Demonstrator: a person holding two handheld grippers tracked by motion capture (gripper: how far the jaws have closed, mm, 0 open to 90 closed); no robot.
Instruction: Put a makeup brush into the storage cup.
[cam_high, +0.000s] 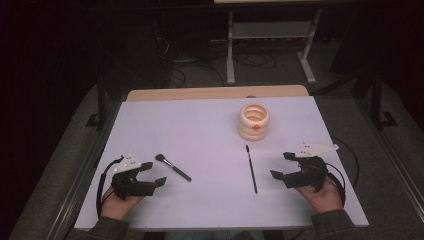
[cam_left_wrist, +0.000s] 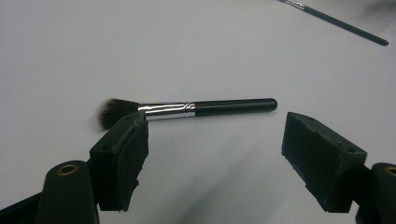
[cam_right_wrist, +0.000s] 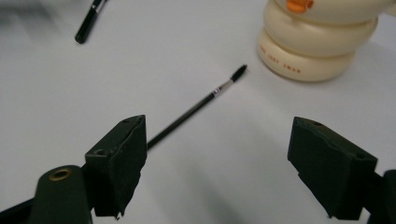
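A fluffy makeup brush (cam_high: 172, 167) (cam_left_wrist: 187, 110) with a black handle and silver ferrule lies flat on the white table (cam_high: 200, 130), just right of my left gripper (cam_high: 154, 173) (cam_left_wrist: 215, 154), which is open and empty. A thin black brush (cam_high: 251, 169) (cam_right_wrist: 198, 106) lies lengthwise near the middle, left of my right gripper (cam_high: 283, 165) (cam_right_wrist: 217, 158), also open and empty. A cream ribbed holder (cam_high: 253, 121) (cam_right_wrist: 317, 39) with an orange mark stands upright at the back right of centre.
The table's front edge runs just below both hands. Its wooden back edge (cam_high: 215, 93) lies behind the holder. Metal frame legs (cam_high: 231, 50) and cables stand on the dark floor beyond.
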